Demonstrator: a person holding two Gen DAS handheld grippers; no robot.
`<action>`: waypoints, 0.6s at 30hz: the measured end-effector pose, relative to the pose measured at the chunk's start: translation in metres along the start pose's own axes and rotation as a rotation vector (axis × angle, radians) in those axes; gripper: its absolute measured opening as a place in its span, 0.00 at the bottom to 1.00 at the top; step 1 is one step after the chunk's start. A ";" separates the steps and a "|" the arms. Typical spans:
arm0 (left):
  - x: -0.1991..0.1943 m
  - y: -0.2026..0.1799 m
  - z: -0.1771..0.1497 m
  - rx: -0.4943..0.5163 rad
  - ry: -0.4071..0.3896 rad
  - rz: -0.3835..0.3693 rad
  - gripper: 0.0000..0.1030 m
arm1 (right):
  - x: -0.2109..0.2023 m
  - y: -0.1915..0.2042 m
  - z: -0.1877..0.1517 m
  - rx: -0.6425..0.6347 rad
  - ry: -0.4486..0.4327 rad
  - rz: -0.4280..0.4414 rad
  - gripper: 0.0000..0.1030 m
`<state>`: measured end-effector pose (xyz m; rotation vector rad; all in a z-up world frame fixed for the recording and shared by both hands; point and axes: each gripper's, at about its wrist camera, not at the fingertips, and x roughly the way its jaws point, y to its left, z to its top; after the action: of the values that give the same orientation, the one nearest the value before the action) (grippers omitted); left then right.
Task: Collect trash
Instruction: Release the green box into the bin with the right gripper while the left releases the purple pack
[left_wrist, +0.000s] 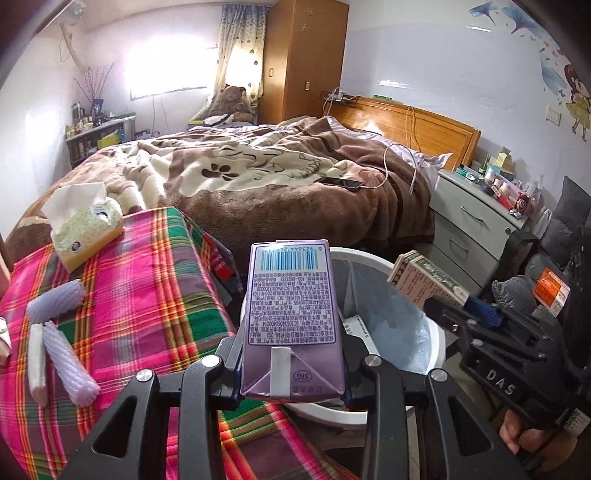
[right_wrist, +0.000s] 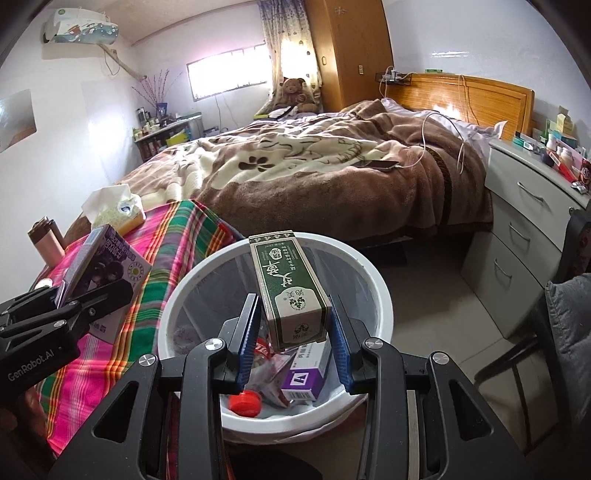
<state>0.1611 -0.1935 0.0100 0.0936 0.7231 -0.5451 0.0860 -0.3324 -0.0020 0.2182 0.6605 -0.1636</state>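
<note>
Bed (left_wrist: 258, 177) w/ brown blanket fills the back of the room. Desk (left_wrist: 122, 295) under plaid cloth sits front left; white bin (right_wrist: 373, 291) just beside it, holding a purple box (right_wrist: 306, 376), red cap (right_wrist: 244, 401) & wrappers. Tissue box (left_wrist: 86, 229) & foam sleeves (left_wrist: 68, 354) lie on desk. Left gripper (left_wrist: 291, 373): fingers clamped on purple carton (left_wrist: 291, 317), at bin's desk-side rim. Right gripper (right_wrist: 293, 341): fingers apart; green box (right_wrist: 290, 291) between them over bin, contact unclear.
</note>
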 end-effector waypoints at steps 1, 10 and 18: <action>0.001 -0.002 0.001 0.008 -0.002 0.009 0.36 | 0.000 -0.001 0.000 0.002 0.003 -0.001 0.36; 0.015 -0.008 0.003 0.021 0.025 0.000 0.36 | 0.007 -0.005 0.000 0.003 0.036 -0.029 0.37; 0.013 -0.002 0.003 0.002 0.020 0.001 0.58 | 0.007 -0.002 0.000 -0.009 0.042 -0.045 0.49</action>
<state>0.1703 -0.2018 0.0039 0.1018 0.7417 -0.5443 0.0911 -0.3350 -0.0069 0.1987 0.7084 -0.1996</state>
